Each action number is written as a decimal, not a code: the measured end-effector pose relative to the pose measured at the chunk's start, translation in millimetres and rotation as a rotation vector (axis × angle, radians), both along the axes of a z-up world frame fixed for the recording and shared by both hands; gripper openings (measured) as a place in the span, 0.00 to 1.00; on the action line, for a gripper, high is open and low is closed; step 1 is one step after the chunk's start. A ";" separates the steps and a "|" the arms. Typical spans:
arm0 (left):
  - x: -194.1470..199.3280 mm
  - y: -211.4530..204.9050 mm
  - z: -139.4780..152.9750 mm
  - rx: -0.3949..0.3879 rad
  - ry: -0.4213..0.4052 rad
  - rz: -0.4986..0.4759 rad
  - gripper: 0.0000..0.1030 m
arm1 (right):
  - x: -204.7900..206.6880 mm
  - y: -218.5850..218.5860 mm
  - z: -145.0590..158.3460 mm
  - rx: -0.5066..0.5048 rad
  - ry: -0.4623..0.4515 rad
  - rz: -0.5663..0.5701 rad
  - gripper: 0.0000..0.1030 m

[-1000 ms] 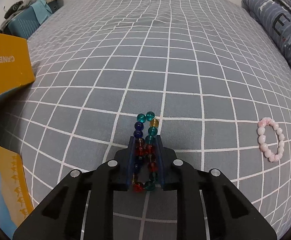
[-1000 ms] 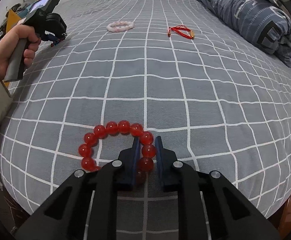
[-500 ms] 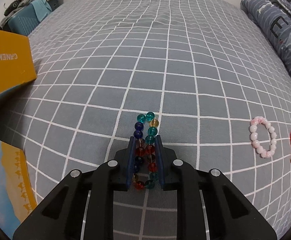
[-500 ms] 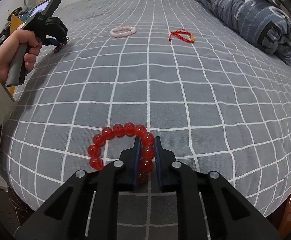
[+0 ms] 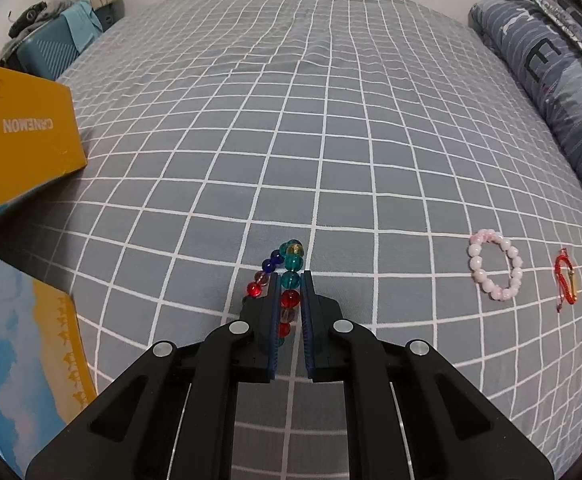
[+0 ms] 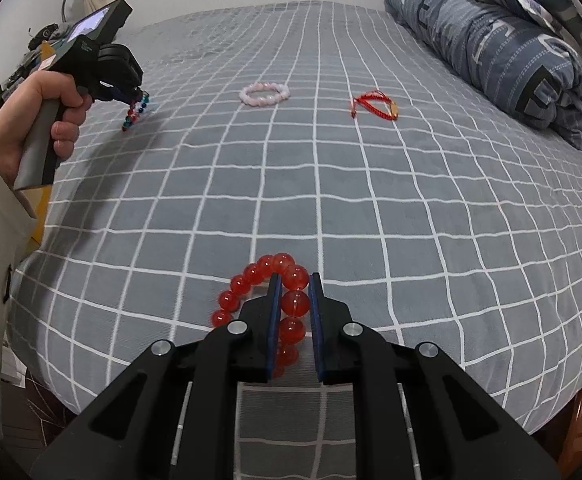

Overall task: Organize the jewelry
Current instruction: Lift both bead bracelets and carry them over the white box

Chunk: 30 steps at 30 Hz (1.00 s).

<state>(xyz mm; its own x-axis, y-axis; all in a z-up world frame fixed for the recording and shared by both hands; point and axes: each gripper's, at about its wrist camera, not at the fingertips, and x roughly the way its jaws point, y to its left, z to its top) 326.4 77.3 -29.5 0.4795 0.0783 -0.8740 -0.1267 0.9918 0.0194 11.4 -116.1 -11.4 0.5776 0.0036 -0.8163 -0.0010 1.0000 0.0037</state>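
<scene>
Left wrist view: the left gripper (image 5: 289, 280) is squeezed shut on a bracelet of many colours (image 5: 289, 276), lifted off the grey checked bed (image 5: 291, 140). A pink bracelet (image 5: 493, 264) and a red cord bracelet (image 5: 565, 280) are seen lying to the right. A yellow box (image 5: 23, 136) is seen at the left. The right gripper (image 6: 293, 280) is closed narrow on a red bead bracelet (image 6: 275, 300).

Yellow box (image 5: 23, 136), folded quilt (image 6: 503, 44)
</scene>
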 end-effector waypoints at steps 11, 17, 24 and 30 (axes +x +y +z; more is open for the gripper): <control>-27.6 3.4 18.0 -0.013 -0.025 -0.005 0.08 | -7.3 18.0 20.6 0.019 -0.047 0.040 0.12; -53.0 -1.2 28.1 -0.029 -0.049 -0.029 0.08 | -8.6 23.0 33.0 0.014 -0.077 0.046 0.12; -87.0 -7.1 46.7 -0.043 -0.093 -0.059 0.08 | -5.3 25.2 49.5 0.013 -0.111 0.046 0.12; -120.4 -8.5 64.3 -0.046 -0.135 -0.075 0.08 | 1.8 29.3 65.8 0.006 -0.147 0.047 0.12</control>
